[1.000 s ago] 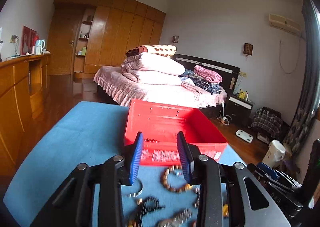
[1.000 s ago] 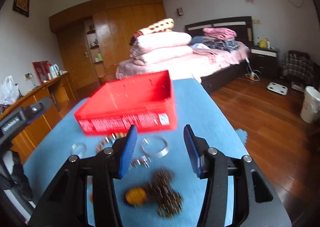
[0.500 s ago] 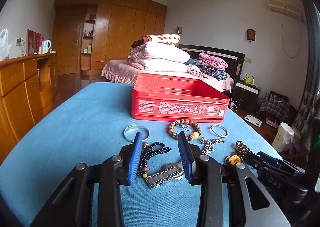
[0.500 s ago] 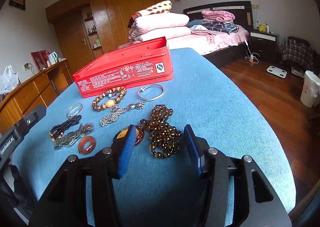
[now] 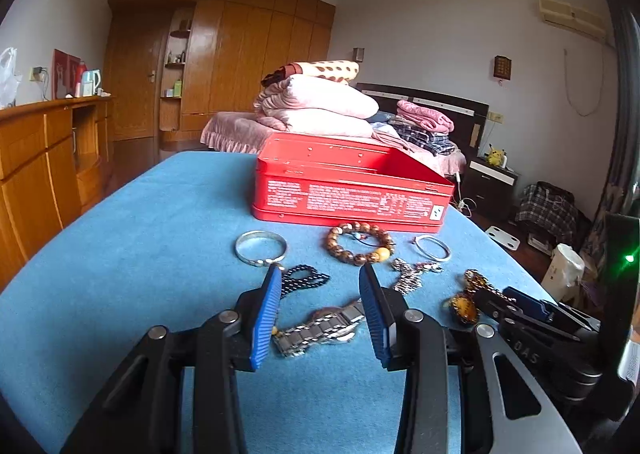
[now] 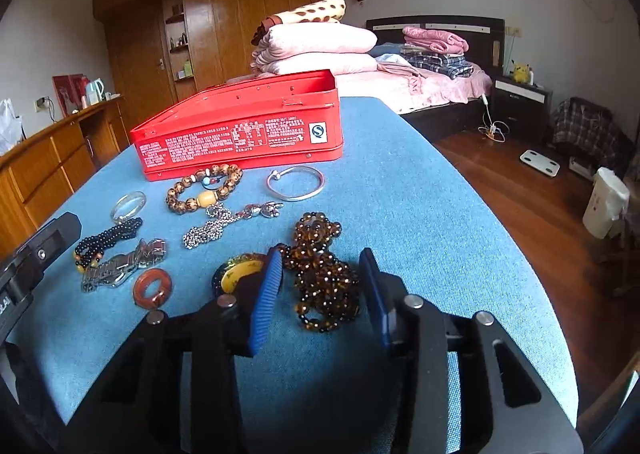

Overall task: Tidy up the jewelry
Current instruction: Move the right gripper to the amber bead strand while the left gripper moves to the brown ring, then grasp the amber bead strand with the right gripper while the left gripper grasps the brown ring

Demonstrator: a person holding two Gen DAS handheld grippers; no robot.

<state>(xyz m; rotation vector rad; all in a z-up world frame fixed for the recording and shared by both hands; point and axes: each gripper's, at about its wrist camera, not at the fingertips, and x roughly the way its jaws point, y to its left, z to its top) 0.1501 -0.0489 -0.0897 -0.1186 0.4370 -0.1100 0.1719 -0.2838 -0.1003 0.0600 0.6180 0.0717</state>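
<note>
A lived-in home bedroom: a bed point(image 6: 436, 87) piled with folded quilts point(image 6: 316, 45) and clothes, a wall of wooden wardrobes point(image 5: 240, 53), a nightstand point(image 6: 520, 101), a wooden floor point(image 6: 520, 189) and a wall-mounted air conditioner point(image 5: 572, 18).

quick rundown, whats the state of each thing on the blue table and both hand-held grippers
red tin: lid off, no jewelry visible inside
metal watch: flat on cloth, between left pads, untouched
amber bead necklace: heaped, between right pads, not pressed
wooden bead bracelet: lying loose
silver bangle: flat, open-ended
left hand-held gripper: open, jaws just been opening
right hand-held gripper: open, jaws just been closing
</note>
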